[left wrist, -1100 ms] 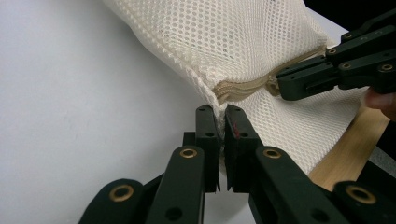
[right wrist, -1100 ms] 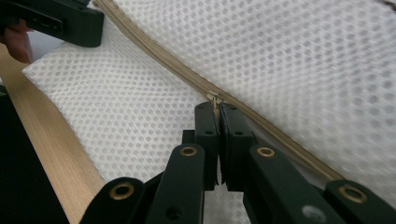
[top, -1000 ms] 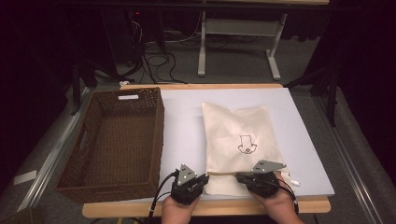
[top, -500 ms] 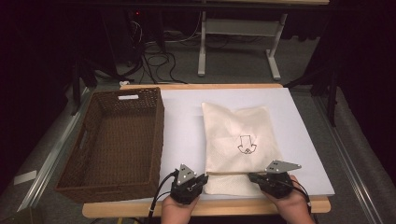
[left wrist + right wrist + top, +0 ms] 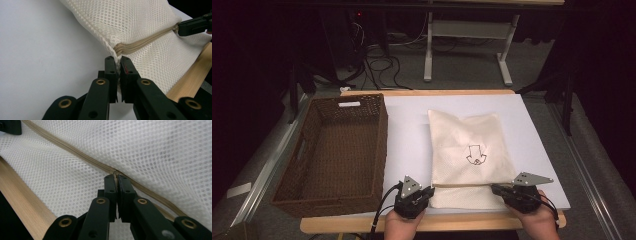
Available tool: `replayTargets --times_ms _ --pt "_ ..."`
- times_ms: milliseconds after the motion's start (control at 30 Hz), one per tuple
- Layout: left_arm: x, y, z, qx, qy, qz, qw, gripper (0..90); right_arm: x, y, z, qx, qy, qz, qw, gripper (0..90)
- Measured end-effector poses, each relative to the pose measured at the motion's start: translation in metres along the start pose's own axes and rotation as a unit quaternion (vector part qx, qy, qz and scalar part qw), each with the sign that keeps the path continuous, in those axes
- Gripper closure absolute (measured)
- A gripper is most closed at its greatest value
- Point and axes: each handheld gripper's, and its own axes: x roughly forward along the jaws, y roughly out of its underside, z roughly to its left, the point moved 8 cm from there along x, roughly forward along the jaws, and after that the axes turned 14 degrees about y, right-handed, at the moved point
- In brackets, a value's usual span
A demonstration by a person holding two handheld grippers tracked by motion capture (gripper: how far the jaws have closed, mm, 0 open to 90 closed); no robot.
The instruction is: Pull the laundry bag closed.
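A cream mesh bag point(image 5: 469, 150) with a small black drawing lies flat on the white board. A tan zipper point(image 5: 145, 41) runs along its near edge. My left gripper point(image 5: 430, 190) is shut on the bag's near left corner, at the zipper's end point(image 5: 118, 60). My right gripper point(image 5: 494, 189) is shut on the zipper pull point(image 5: 115, 174) near the bag's right side, where the tan zipper point(image 5: 75, 152) stretches away from it. The left gripper view has the right gripper point(image 5: 195, 25) at the far end of the zipper.
A brown wicker basket point(image 5: 379, 150) with nothing in it stands to the left of the bag. The white board point(image 5: 407, 130) rests on a wooden table whose front edge point(image 5: 462, 222) is just below both hands. Beyond the table are a dark floor, cables and a stand.
My right gripper has slid to the right along the bag's near edge, away from the left gripper. The left gripper and the bag have stayed put.
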Motion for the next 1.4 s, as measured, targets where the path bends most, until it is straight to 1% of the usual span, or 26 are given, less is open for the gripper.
replayTargets --times_ms 133,200,267,333,433,567,633,833,900,1000,1067,1133,1267,1367,1400 --pt "0.0 0.0 -0.001 -0.001 -0.001 0.0 1.0 85.8 -0.004 0.002 -0.006 0.007 0.003 0.0 1.0 88.0" --pt "0.001 0.0 -0.001 -0.001 0.0 0.0 1.0 85.8 -0.005 0.003 -0.008 0.004 0.003 -0.004 1.0 88.1" --pt "0.0 0.0 -0.001 -0.001 -0.001 0.0 1.0 85.8 -0.006 0.003 -0.009 0.006 0.004 -0.003 1.0 88.1" --pt "0.0 0.0 0.0 -0.003 -0.003 -0.001 1.0 85.8 -0.007 0.004 -0.012 0.004 0.01 -0.003 0.9999 88.1" --pt "-0.001 0.0 0.001 -0.008 -0.002 -0.002 1.0 85.8 -0.01 0.007 -0.021 0.016 0.014 -0.003 0.9998 88.1" --pt "-0.002 -0.001 0.002 -0.009 -0.004 -0.003 0.9999 85.9 -0.014 0.011 -0.033 0.034 0.021 -0.005 0.9992 88.1" --pt "-0.002 -0.001 0.002 -0.009 -0.003 -0.004 0.9999 85.9 -0.016 0.013 -0.037 0.043 0.02 -0.004 0.9989 88.0" --pt "-0.003 -0.001 0.003 -0.012 -0.005 -0.005 0.9999 85.9 -0.019 0.017 -0.05 0.058 0.029 -0.002 0.9979 88.1" --pt "-0.004 -0.001 0.003 -0.012 -0.01 -0.006 0.9999 85.9 -0.02 0.019 -0.056 0.061 0.032 -0.008 0.9976 88.1" --pt "-0.004 -0.001 0.004 -0.012 -0.012 -0.005 0.9998 86.0 -0.021 0.022 -0.061 0.074 0.039 0.001 0.9965 88.1" --pt "-0.004 -0.001 0.003 -0.012 -0.01 -0.003 0.9999 86.0 -0.022 0.025 -0.067 0.074 0.044 0.001 0.9963 88.1" --pt "-0.003 -0.001 0.002 -0.008 -0.012 -0.001 0.9999 86.1 -0.023 0.026 -0.07 0.076 0.047 0.0 0.996 88.1" --pt "-0.003 0.0 0.003 -0.015 -0.008 -0.002 0.9999 86.1 -0.024 0.027 -0.07 0.076 0.047 0.002 0.996 88.0" --pt "-0.003 0.0 0.003 -0.015 -0.008 0.0 0.9999 86.0 -0.023 0.027 -0.07 0.075 0.047 -0.001 0.9961 88.0" --pt "-0.003 0.001 0.003 -0.013 -0.009 0.002 0.9999 86.0 -0.023 0.028 -0.069 0.078 0.046 0.002 0.9959 87.9"
